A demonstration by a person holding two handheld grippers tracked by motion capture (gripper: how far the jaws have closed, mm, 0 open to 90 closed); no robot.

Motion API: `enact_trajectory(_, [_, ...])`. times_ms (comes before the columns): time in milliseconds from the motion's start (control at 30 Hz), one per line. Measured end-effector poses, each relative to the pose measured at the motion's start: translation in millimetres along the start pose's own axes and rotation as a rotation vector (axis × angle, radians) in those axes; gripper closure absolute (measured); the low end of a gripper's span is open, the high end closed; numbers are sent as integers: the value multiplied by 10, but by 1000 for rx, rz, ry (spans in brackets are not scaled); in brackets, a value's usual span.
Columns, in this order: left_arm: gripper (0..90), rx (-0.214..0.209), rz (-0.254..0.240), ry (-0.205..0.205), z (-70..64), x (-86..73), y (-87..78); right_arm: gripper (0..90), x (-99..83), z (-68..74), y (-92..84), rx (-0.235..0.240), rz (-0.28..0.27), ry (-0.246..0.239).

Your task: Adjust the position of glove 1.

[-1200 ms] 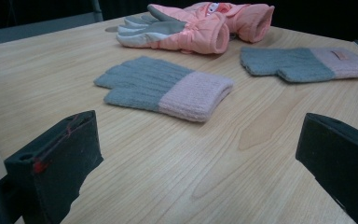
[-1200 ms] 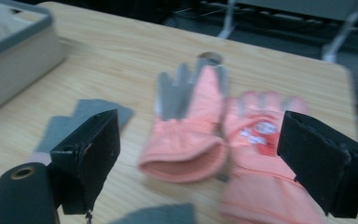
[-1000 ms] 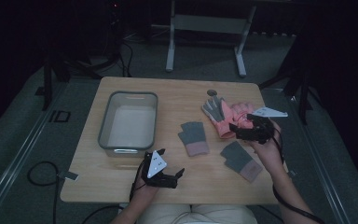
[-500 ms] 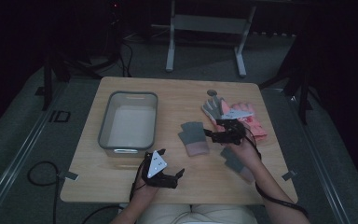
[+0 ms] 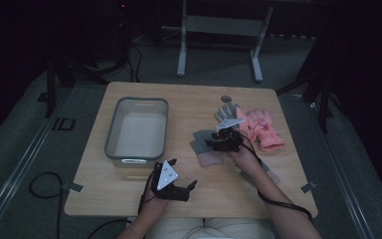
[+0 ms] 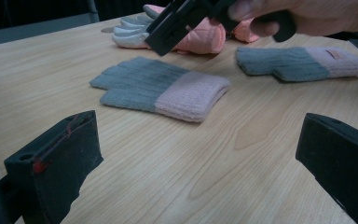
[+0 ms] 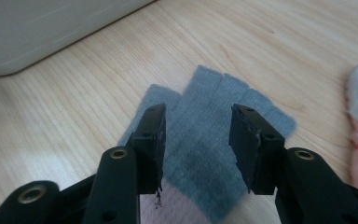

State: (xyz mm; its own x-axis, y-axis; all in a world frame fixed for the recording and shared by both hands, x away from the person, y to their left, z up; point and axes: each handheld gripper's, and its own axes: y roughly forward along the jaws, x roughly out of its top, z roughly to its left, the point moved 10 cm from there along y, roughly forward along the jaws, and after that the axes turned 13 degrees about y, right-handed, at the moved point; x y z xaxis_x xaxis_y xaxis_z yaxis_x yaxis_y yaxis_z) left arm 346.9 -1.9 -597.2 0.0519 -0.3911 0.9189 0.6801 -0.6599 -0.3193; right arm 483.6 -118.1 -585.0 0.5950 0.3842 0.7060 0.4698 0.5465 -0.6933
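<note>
At the tabletop's [image 5: 129, 191] near edge, left of everything, the left hand-held gripper [image 5: 175, 185] rests, jaws wide apart, empty. Mid-tabletop, just right of the bin [image 5: 110, 142], lies the glove [image 7: 214, 140], flat; long axis near-to-far, grey fingers away, pink cuff toward the person. Above it the right hand-held gripper [image 7: 196, 140] has been closing, jaws half apart, straddling the palm without pinching. Lower squarely, then bite the knit mid-palm.

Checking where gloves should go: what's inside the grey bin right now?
The grey bin looks empty in the high view: its pale floor is bare. The strip just inside its near wall is hidden. All gloves lie on the table, outside it.
</note>
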Motion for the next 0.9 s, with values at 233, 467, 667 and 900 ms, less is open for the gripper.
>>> enact_trajectory(233, [0, -2, 1, 2, -8, 1, 1, 609, -30, -75, 227, -29, 49, -30])
enact_trajectory(467, [0, -2, 0, 1, -12, 3, 3, 639, -110, -135, 387, -27, 88, -18])
enact_trajectory(667, [0, 1, 1, 0, -9, 1, 2, 815, -127, -121, 387, -25, 81, 28])
enact_trajectory(900, [0, 7, 4, -5, 4, -2, 2, 858, -65, 18, 263, -29, 53, 144])
